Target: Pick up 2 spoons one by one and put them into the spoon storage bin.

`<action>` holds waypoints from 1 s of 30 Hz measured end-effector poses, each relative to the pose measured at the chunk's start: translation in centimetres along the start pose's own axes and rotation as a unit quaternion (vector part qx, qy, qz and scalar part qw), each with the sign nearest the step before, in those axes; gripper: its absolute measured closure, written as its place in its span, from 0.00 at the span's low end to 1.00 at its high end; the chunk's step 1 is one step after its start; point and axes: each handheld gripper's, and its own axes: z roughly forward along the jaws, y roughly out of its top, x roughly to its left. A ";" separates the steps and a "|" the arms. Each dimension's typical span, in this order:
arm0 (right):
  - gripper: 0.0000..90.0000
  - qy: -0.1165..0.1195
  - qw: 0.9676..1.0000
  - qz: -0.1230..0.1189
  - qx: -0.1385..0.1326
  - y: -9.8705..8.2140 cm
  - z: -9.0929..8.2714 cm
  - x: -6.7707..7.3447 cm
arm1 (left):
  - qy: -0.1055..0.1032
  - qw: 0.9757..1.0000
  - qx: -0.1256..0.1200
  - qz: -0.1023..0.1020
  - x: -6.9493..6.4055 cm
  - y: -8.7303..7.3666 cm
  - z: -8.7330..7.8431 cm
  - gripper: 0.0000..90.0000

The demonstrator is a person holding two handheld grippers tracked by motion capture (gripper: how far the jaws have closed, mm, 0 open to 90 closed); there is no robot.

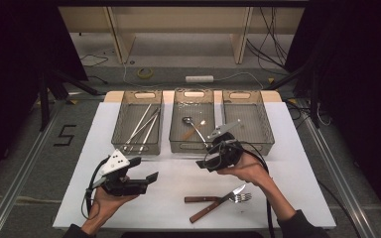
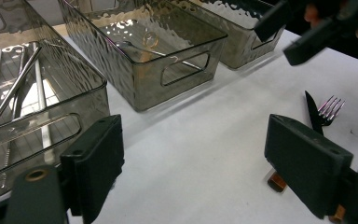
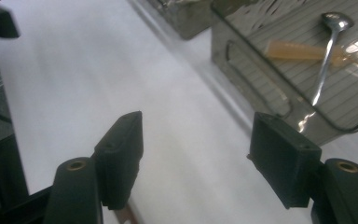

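My left gripper (image 1: 144,169) hovers over the white table's (image 1: 287,163) front left, jaws wide apart and empty; in the left gripper view its open jaws (image 2: 200,158) frame bare tabletop. My right gripper (image 1: 202,163) hangs just in front of the middle bin (image 1: 178,145), open with nothing between its jaws (image 3: 196,158). A wooden-handled knife (image 1: 206,199) and fork (image 1: 241,198) lie crossed near the front edge, right of centre. The fork (image 2: 330,109) and knife blade (image 2: 313,112) also show past the left gripper's jaw.
Three clear grey bins stand in a row at the back. The left bin (image 1: 121,111) holds several long metal rods (image 1: 144,126). The middle one holds a metal spoon (image 3: 328,51) and a pale wooden piece (image 3: 293,50). The right bin (image 1: 266,124) looks bare.
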 end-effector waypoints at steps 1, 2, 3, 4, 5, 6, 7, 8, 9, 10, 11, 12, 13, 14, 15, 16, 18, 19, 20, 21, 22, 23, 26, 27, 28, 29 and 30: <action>0.40 0.001 1.000 -0.006 -0.001 -0.3 -0.1 0.3 | 0.000 1.000 0.001 0.001 0.0 0.0 0.0 0.21; 0.40 0.004 1.000 -0.004 -0.002 -0.7 -0.2 0.6 | 0.000 1.000 0.001 0.001 0.0 0.0 0.0 0.21; 0.40 0.006 1.000 -0.009 0.000 -0.9 -0.3 0.8 | 0.000 1.000 0.000 0.001 0.0 0.0 0.0 0.21; 0.40 0.007 1.000 -0.013 0.001 -1.2 -0.3 1.1 | 0.000 1.000 0.000 0.001 0.0 0.0 0.0 0.21; 0.40 0.007 1.000 -0.016 0.003 -1.4 -0.4 1.3 | 0.001 1.000 0.000 0.001 0.0 0.0 0.0 0.21; 0.40 0.011 1.000 -0.014 0.002 -1.6 -0.5 1.6 | 0.000 1.000 -0.001 0.001 0.0 0.0 0.0 0.21; 0.40 0.014 1.000 -0.020 0.001 -1.9 -0.6 1.7 | 0.000 1.000 -0.001 0.000 0.0 0.0 0.0 0.21; 0.39 0.015 1.000 -0.020 0.005 -2.1 -0.6 2.0 | 0.000 1.000 -0.001 0.000 0.0 0.0 0.0 0.21; 0.39 0.016 1.000 -0.026 0.006 -2.3 -0.6 2.1 | 0.000 1.000 0.000 0.001 0.0 0.0 0.0 0.21; 0.39 0.018 0.999 -0.027 0.007 -2.6 -0.6 2.3 | 0.000 1.000 0.000 0.001 0.0 0.0 0.0 0.21; 0.39 0.020 0.999 -0.027 0.009 -2.8 -0.6 2.5 | 0.000 1.000 0.000 0.001 0.0 0.0 0.0 0.21; 0.39 0.021 0.999 -0.031 0.008 -3.0 -0.6 2.6 | -0.001 1.000 0.000 0.002 -0.1 0.0 0.0 0.21; 0.38 0.026 0.999 -0.031 0.012 -3.1 -0.6 2.8 | 0.000 1.000 -0.001 0.002 -0.1 0.0 0.0 0.21; 0.37 0.028 0.999 -0.033 0.015 -3.3 -0.6 3.1 | -0.001 1.000 0.000 0.002 -0.1 0.1 -0.1 0.21; 0.37 0.030 0.999 -0.036 0.016 -3.5 -0.6 3.2 | -0.001 1.000 0.000 0.002 -0.1 0.0 -0.1 0.21; 0.37 0.030 0.999 -0.038 0.018 -3.6 -0.6 3.4 | 0.000 1.000 0.000 0.002 -0.1 0.0 -0.1 0.21; 0.37 0.033 0.998 -0.042 0.018 -3.9 -0.6 3.6 | -0.001 1.000 0.000 0.002 -0.1 0.0 -0.1 0.21; 0.38 0.034 0.998 -0.041 0.021 -4.0 -0.6 3.7 | -0.001 1.000 0.000 0.002 -0.1 0.1 -0.1 0.21; 0.39 0.034 0.998 -0.040 0.021 -4.2 -0.6 3.9 | -0.001 1.000 0.000 0.003 -0.1 0.1 -0.1 0.21; 0.40 0.035 0.998 -0.042 0.023 -4.3 -0.6 4.0 | -0.001 1.000 0.000 0.004 -0.1 0.1 0.0 0.21; 0.41 0.037 0.998 -0.042 0.024 -4.5 -0.6 4.1 | -0.001 1.000 0.000 0.004 -0.1 0.1 0.0 0.21; 0.42 0.038 0.998 -0.045 0.024 -4.6 -0.5 4.2 | -0.001 1.000 0.000 0.004 -0.1 0.1 0.0 0.21; 0.42 0.039 0.997 -0.051 0.034 -5.0 -0.4 4.6 | -0.002 1.000 0.000 0.004 -0.1 0.1 0.0 0.21; 0.42 0.041 0.997 -0.052 0.035 -5.1 -0.4 4.8 | -0.002 1.000 0.000 0.004 -0.1 0.1 0.0 0.21; 0.42 0.044 0.997 -0.056 0.035 -5.2 -0.3 4.8 | -0.002 1.000 0.001 0.004 -0.1 0.1 0.0 0.21; 0.42 0.044 0.997 -0.055 0.037 -5.3 -0.2 4.9 | -0.002 1.000 0.000 0.003 -0.1 0.1 0.0 0.21; 0.41 0.046 0.997 -0.053 0.039 -5.4 -0.2 5.1 | -0.001 1.000 0.001 0.004 -0.1 0.1 0.0 0.21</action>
